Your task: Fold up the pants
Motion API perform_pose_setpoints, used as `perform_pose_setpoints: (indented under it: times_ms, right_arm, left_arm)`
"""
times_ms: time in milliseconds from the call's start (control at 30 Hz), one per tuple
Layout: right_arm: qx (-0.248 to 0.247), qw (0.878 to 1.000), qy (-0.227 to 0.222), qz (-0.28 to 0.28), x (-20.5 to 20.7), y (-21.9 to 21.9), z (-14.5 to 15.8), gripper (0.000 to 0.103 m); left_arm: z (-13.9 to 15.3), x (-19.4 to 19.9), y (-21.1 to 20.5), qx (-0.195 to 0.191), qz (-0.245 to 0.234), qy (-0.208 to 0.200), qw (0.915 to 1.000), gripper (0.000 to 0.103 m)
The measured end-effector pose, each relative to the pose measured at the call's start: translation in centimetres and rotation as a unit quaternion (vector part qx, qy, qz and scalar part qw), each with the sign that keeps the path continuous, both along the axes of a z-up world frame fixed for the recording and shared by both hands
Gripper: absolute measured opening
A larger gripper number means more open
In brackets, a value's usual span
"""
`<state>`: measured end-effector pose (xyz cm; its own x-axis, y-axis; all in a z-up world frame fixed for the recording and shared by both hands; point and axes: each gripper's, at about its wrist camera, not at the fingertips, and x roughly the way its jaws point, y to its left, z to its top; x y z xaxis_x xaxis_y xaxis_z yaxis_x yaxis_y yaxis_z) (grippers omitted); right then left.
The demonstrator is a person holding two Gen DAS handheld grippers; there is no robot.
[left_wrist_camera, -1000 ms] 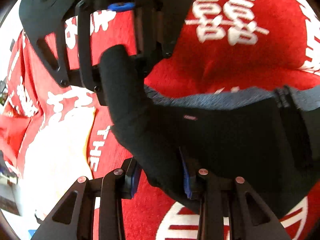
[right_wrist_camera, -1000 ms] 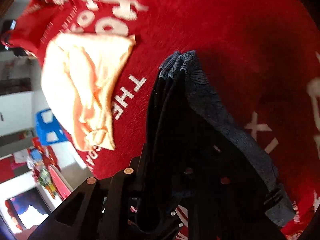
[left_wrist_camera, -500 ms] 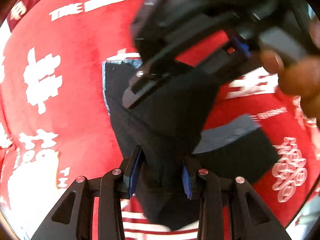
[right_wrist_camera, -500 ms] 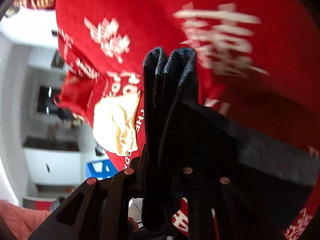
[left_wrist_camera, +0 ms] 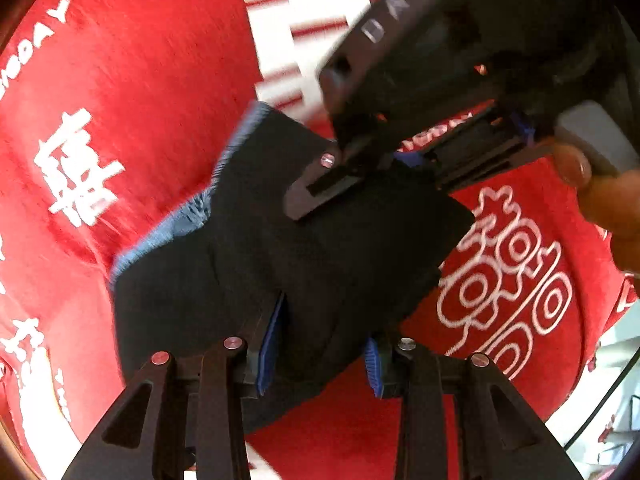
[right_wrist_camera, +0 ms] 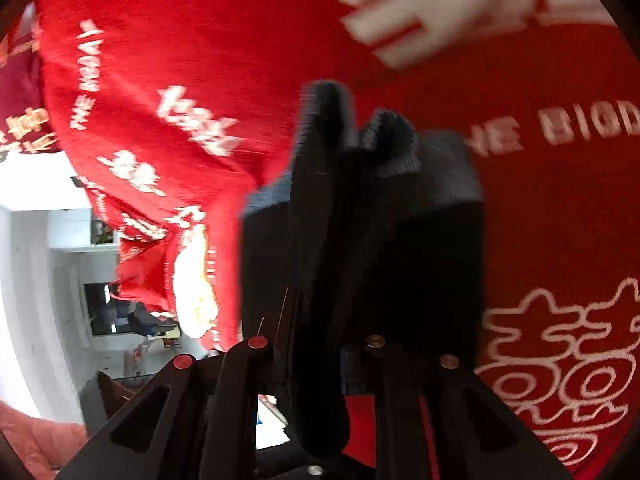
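- Over the red printed blanket [left_wrist_camera: 152, 92], the dark pants [left_wrist_camera: 320, 256] hang bunched between my two grippers, off the surface as far as I can tell.
- My left gripper [left_wrist_camera: 324, 354] is clamped on a thick wad of the black fabric at the near edge, blue pads [left_wrist_camera: 272, 344] pressed into it on both sides.
- My right gripper [right_wrist_camera: 320, 344] is closed on a stack of several layers too; from its own camera the cloth stands up between the jaws and ends in a ribbed grey band [right_wrist_camera: 384, 140] at the far tip.
- From the left camera I can see my right gripper [left_wrist_camera: 372, 168] biting the far upper corner of the bundle, my thumb [left_wrist_camera: 576, 168] on its trigger.
- Handling guess: soft, floppy and light, no stiffness at all. It sags wherever it isn't pinched, and the layers will probably slide against each other.
- Best hold is on the thick folded edges or the ribbed band, not a single layer, since that would slip or peel away from the stack.
- Frames are a bit blurry, so I can't tell exactly how many folds are in there.
- A pale garment [right_wrist_camera: 192, 280] lies on the blanket off to the left, well apart.
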<state>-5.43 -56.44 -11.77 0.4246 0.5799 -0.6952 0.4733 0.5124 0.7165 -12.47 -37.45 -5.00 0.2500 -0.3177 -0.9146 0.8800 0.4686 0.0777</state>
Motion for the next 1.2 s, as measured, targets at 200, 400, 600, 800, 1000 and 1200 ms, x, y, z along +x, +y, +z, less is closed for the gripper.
perform_pose_setpoints:
  times_ms: [200, 400, 600, 800, 1000, 1200]
  right_arm:
    - [0.022, 0.999, 0.005, -0.027, -1.7, -1.0, -4.1, 0.019]
    - [-0.015, 1.0, 0.015, -0.014, -1.2, -0.1, -3.0, 0.019]
    - [-0.096, 0.995, 0.036, 0.017, 0.7, 2.2, -1.3, 0.028]
    - [-0.201, 0.975, 0.081, 0.052, -0.9, 3.3, 0.2, 0.038]
    - [-0.255, 0.964, 0.057, 0.043, -0.9, 3.5, 3.4, 0.037]
    - [-0.245, 0.968, 0.038, 0.044, 3.3, 3.5, 3.2, 0.037]
  left_arm:
    - [-2.5, -1.1, -0.8, 0.031, -0.008, -0.01, 0.9994, 0.041]
    - [-1.8, -1.1, -0.5, 0.034, -0.012, 0.014, 0.9993, 0.052]
    - [-0.2, 1.5, 3.0, 0.023, 0.036, 0.066, 0.9969, 0.071]
    - [1.3, 5.7, 6.7, 0.02, 0.115, 0.053, 0.9917, 0.071]
    - [0.8, 12.6, 9.1, 0.025, 0.214, 0.027, 0.9762, 0.071]
    - [-1.4, 19.1, 9.1, 0.03, 0.287, 0.05, 0.9561, 0.071]
